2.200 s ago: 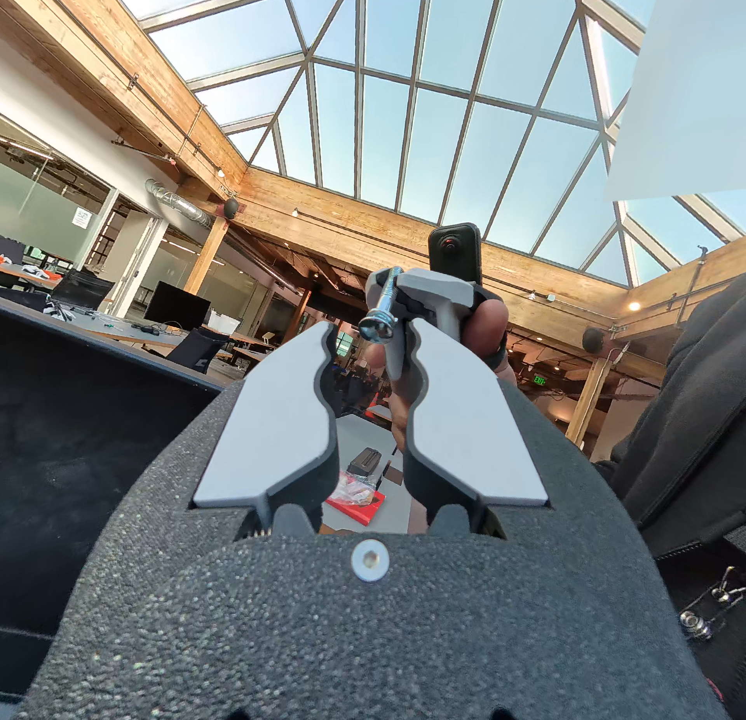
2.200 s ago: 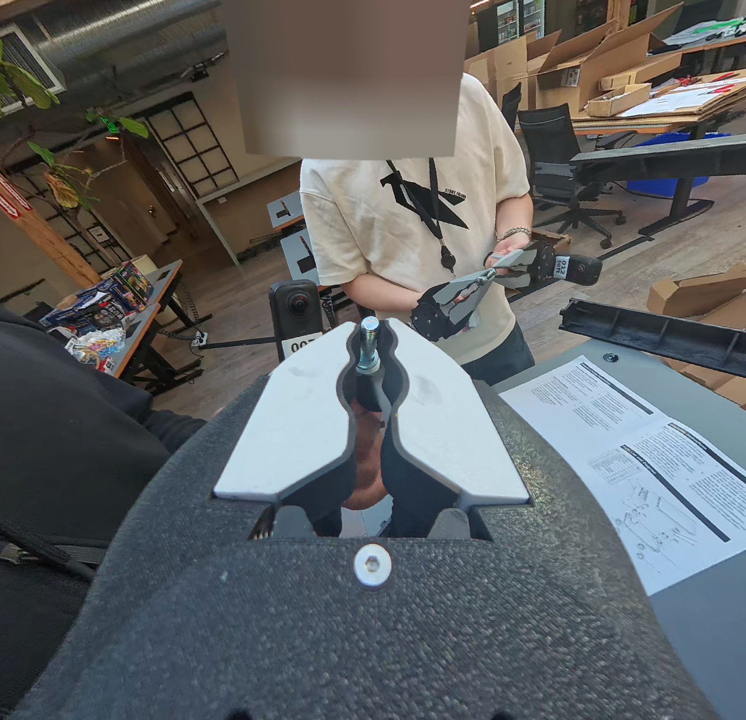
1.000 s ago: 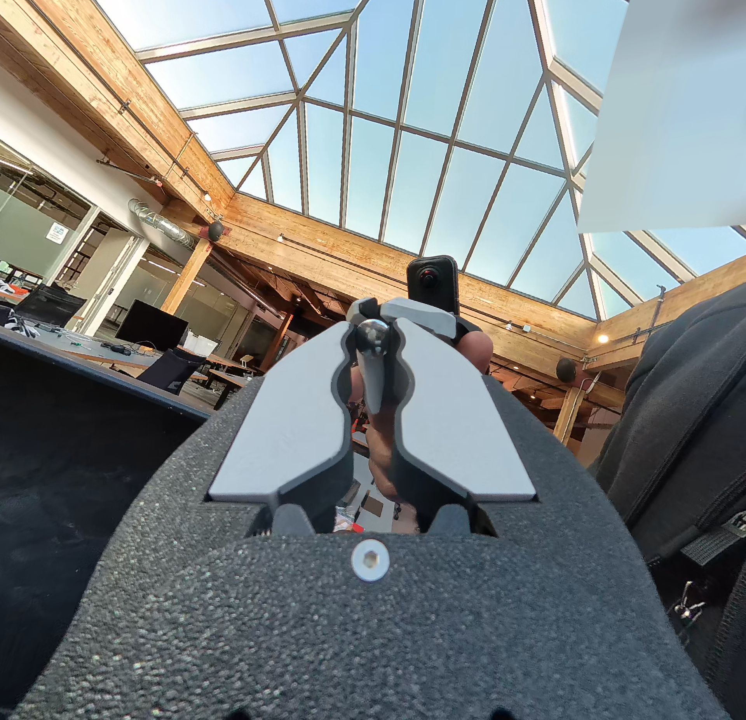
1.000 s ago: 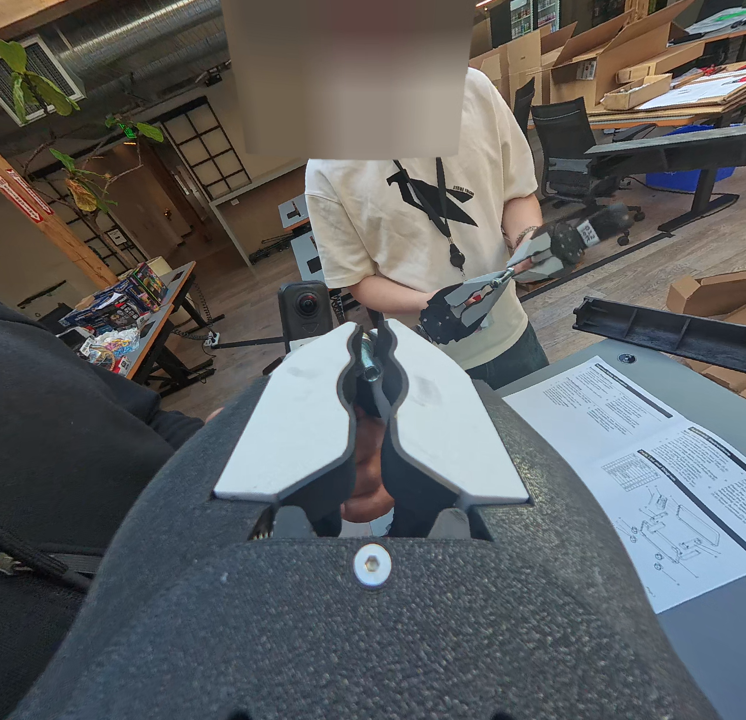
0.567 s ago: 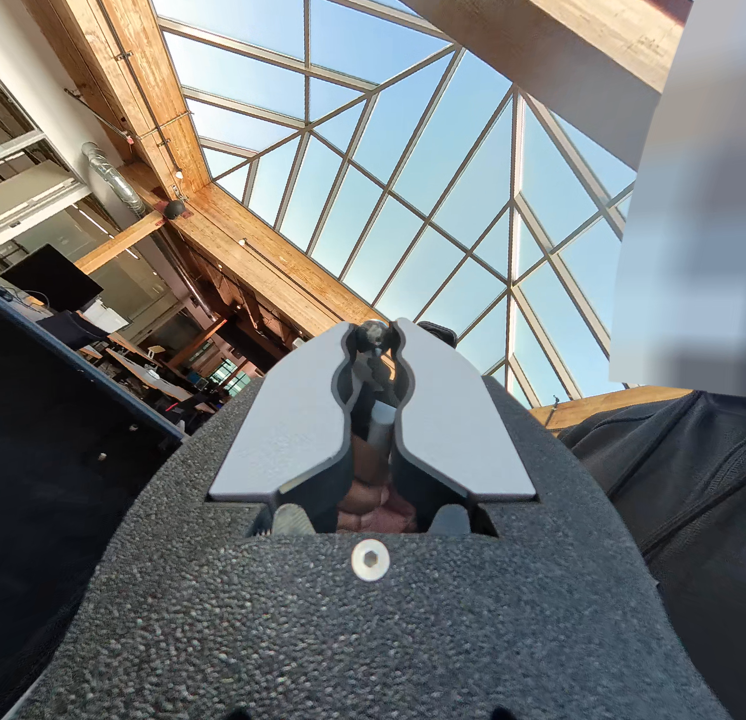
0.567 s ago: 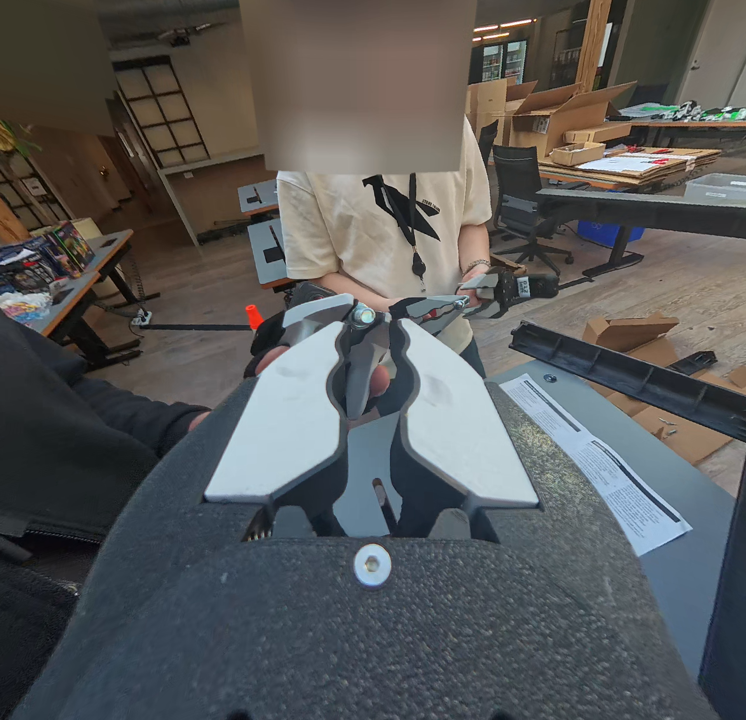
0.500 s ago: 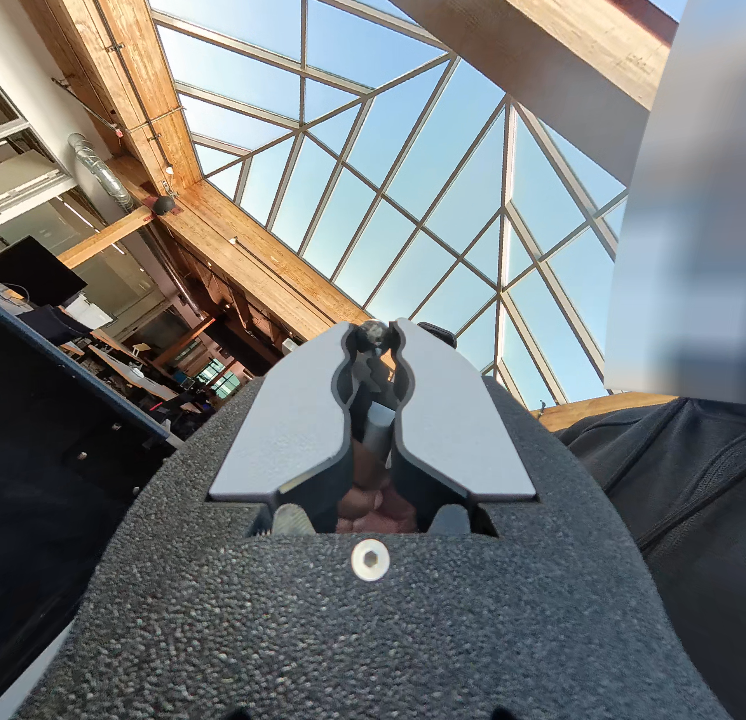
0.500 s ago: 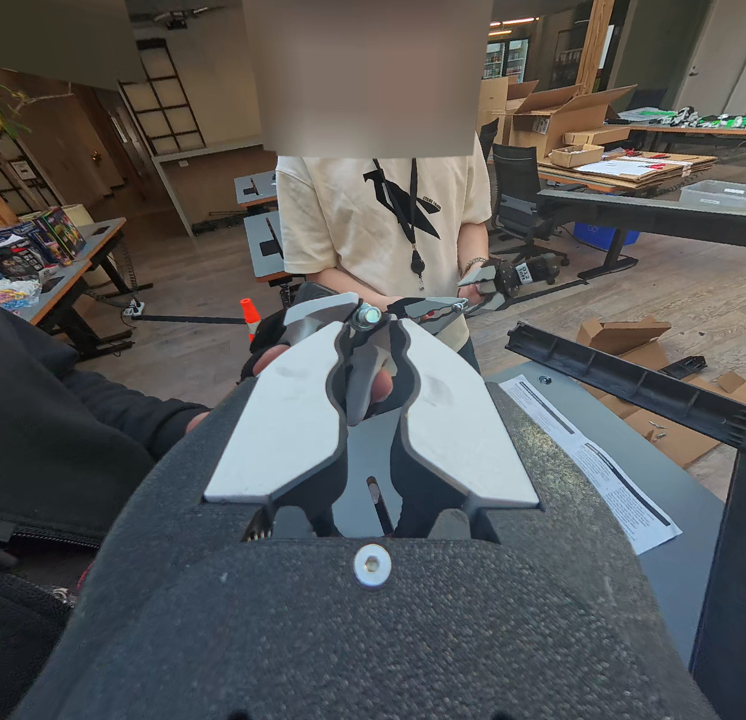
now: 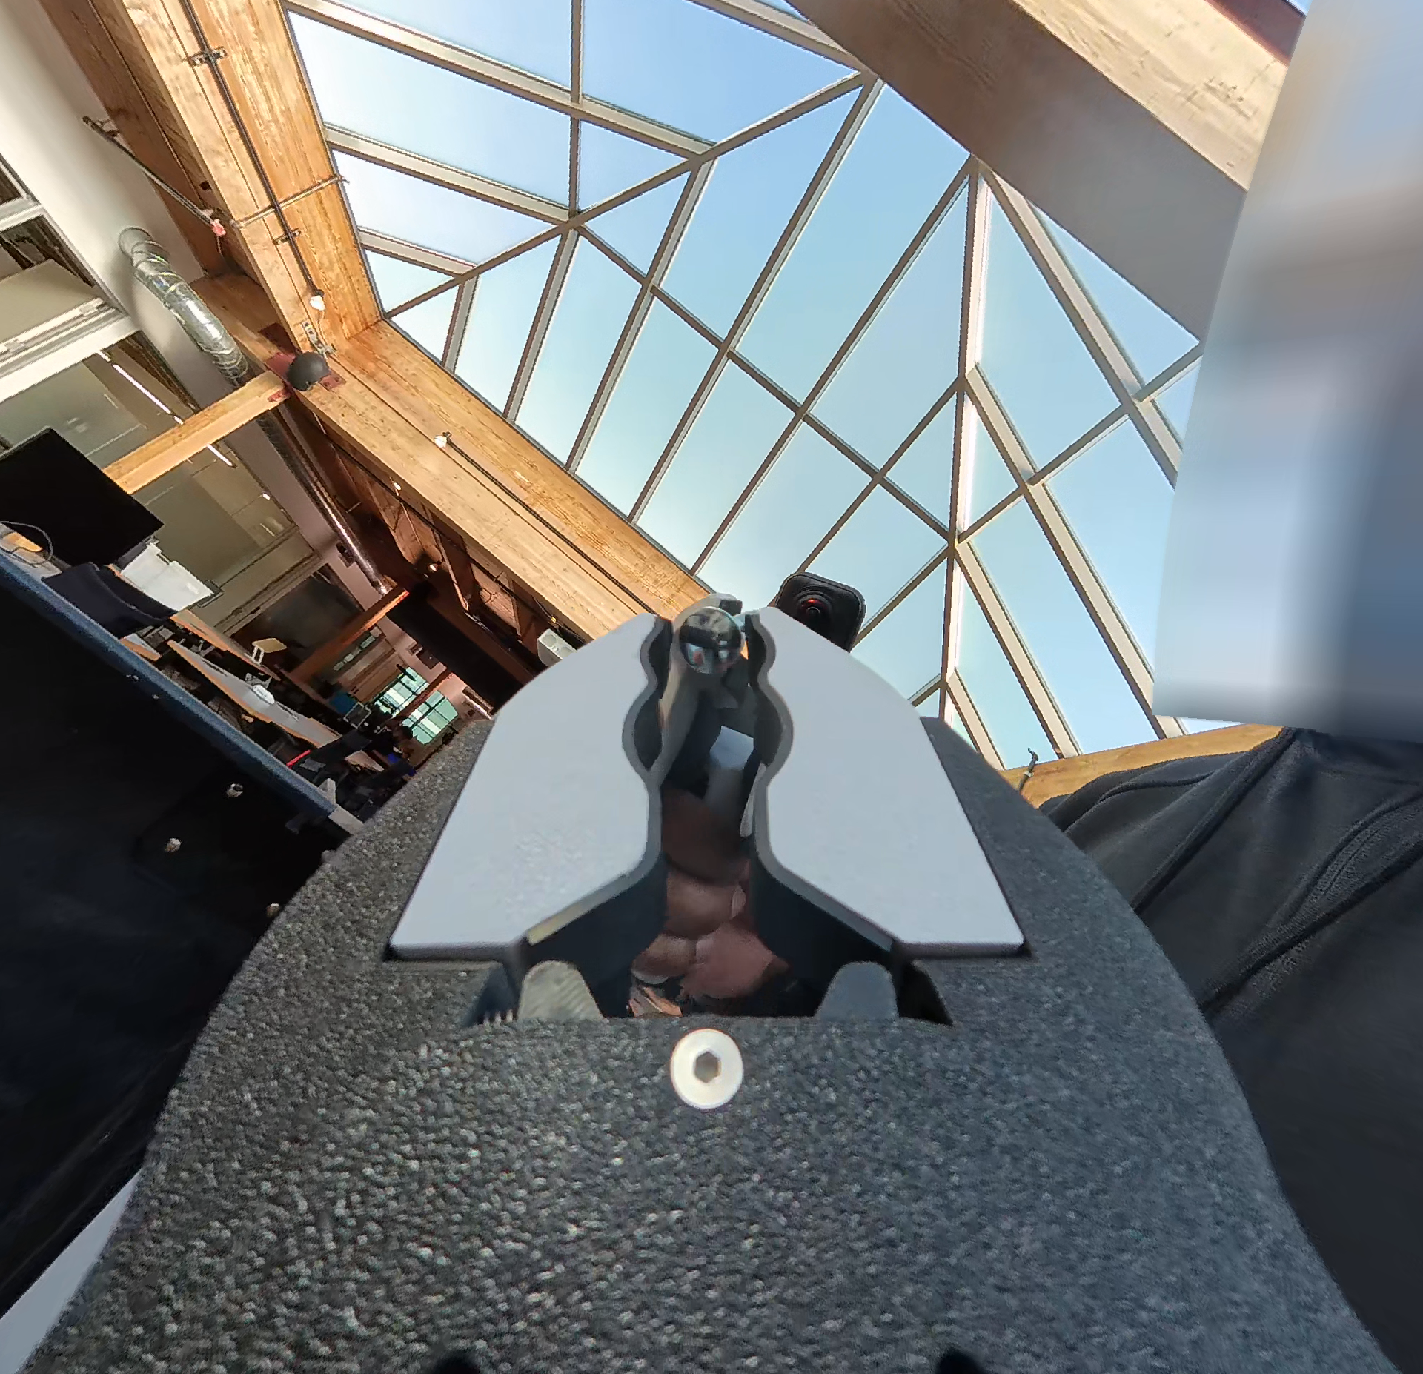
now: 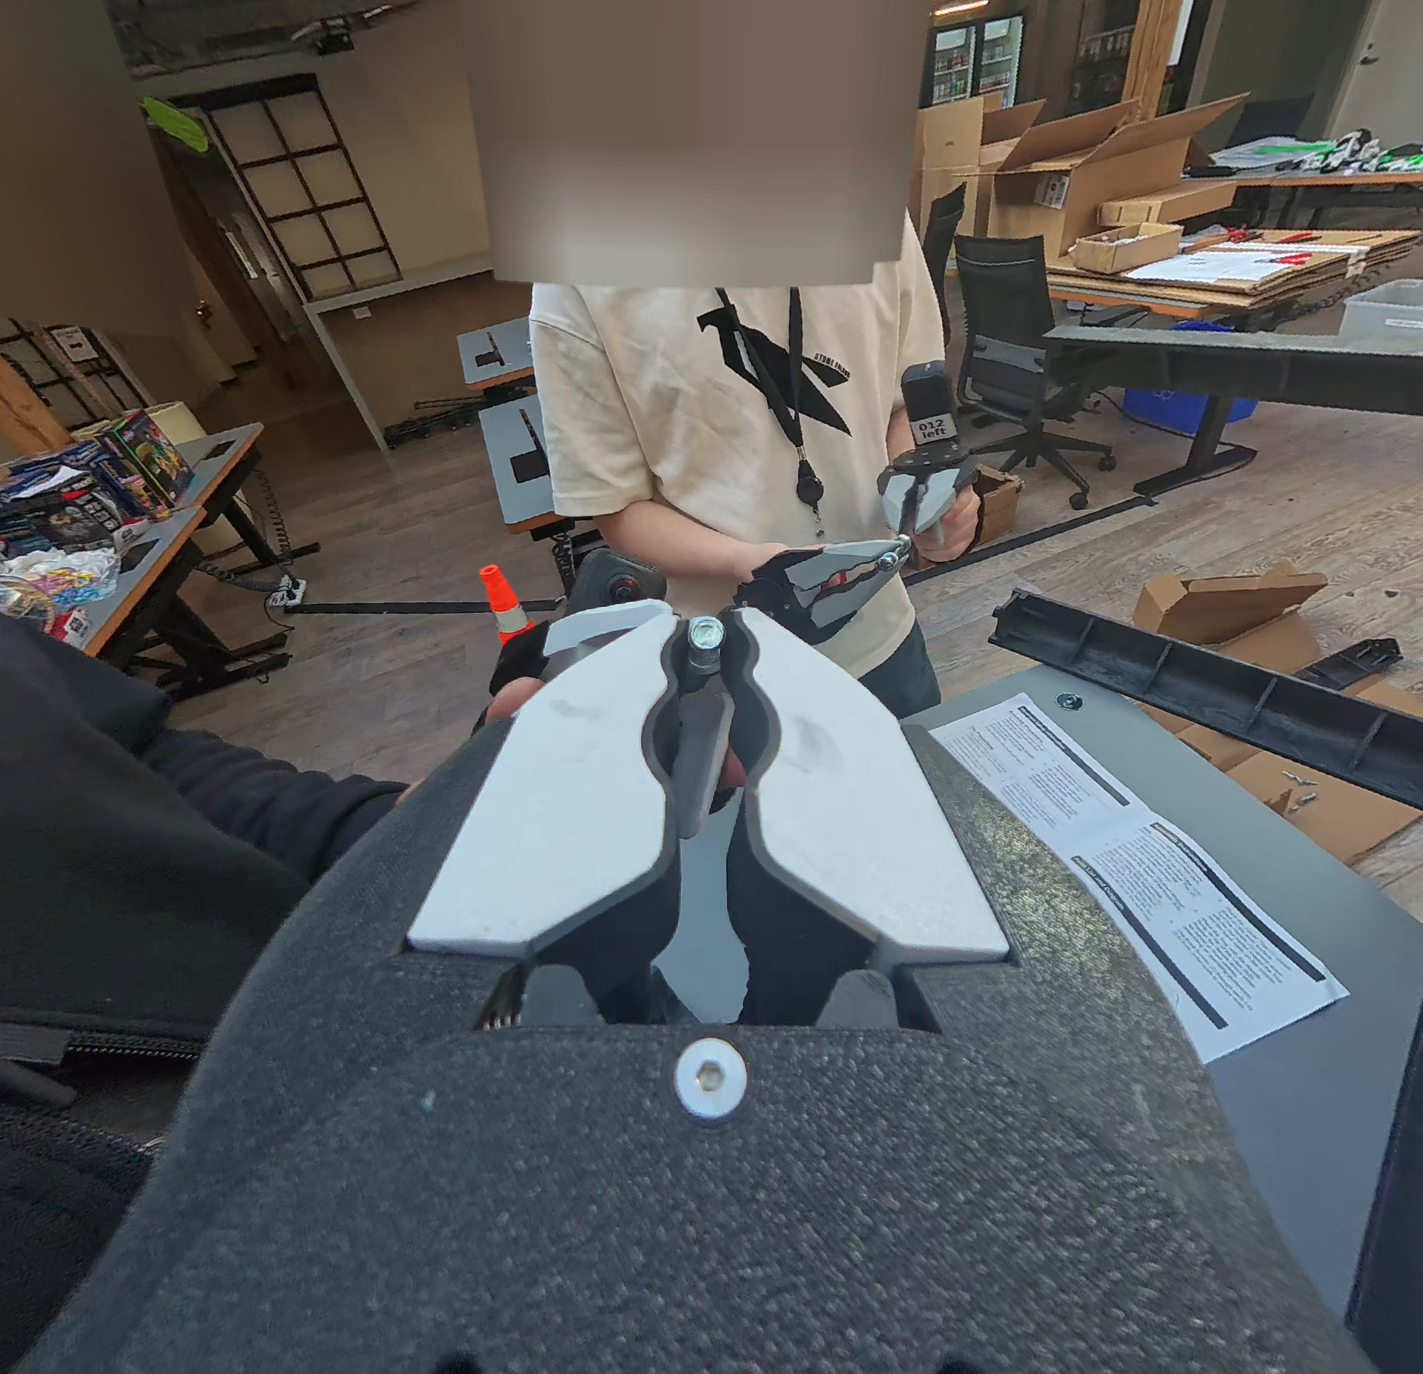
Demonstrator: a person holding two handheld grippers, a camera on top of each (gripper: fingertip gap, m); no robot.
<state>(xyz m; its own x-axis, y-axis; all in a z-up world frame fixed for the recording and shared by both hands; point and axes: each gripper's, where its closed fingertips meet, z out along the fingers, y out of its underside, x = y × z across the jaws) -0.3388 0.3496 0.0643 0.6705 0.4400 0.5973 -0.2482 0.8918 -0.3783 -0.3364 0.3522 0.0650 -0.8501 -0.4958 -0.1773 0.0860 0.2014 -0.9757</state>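
My left gripper (image 9: pixel 707 632) points up at the skylight and is shut on the rounded head of a silver bolt (image 9: pixel 702 639). My right gripper's grey fingers (image 9: pixel 724 767) and its black camera (image 9: pixel 816 612) show just behind it, with a hand below. In the right wrist view, my right gripper (image 10: pixel 704 632) is shut on the other end of the same bolt (image 10: pixel 704 635). The left gripper (image 10: pixel 604 619) meets it from the far left, tip to tip. Both are held in the air above a grey table (image 10: pixel 1270 1106).
A person in a cream T-shirt (image 10: pixel 693 428) stands opposite with two more grippers (image 10: pixel 901 536) joined on a small bolt. A printed sheet (image 10: pixel 1116 860) lies on the table. A black plastic rail (image 10: pixel 1232 698), cardboard (image 10: pixel 1232 598) and an orange cone (image 10: pixel 500 605) lie beyond.
My left gripper closed on the bolt head held out by my right gripper, and both tilted, the left one up toward the skylight. The person opposite turned one gripper upright.
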